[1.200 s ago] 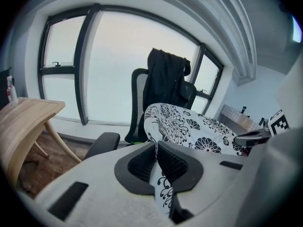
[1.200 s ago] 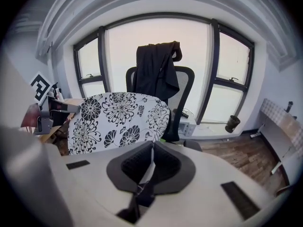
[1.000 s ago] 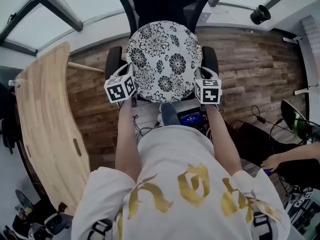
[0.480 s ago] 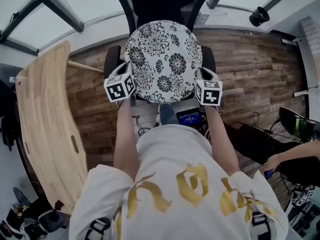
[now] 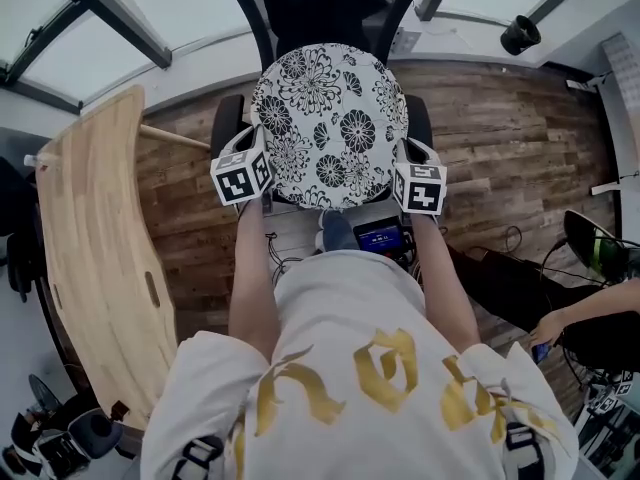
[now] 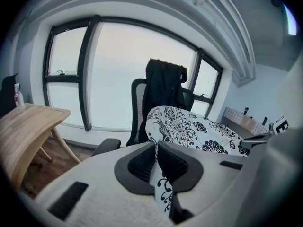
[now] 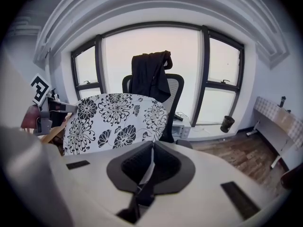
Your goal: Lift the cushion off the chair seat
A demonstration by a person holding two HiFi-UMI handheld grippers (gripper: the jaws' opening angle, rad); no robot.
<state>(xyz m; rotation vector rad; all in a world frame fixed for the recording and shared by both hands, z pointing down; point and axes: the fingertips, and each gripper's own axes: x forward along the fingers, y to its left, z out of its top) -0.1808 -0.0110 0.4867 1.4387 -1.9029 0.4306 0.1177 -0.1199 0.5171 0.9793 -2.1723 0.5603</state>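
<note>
A round white cushion printed with black flowers is held tilted over the black office chair, hiding the seat. My left gripper is shut on the cushion's left edge, and the fabric shows pinched between its pads. My right gripper is shut on the right edge, with a thin fold of cloth caught between its pads. The cushion fills the space ahead of both grippers. A dark jacket hangs over the chair's backrest.
A curved wooden table stands at the left. The chair's armrests flank the cushion. Another person's hand and cables lie on the wood floor at the right. Windows run behind the chair, and a black cylinder sits by the sill.
</note>
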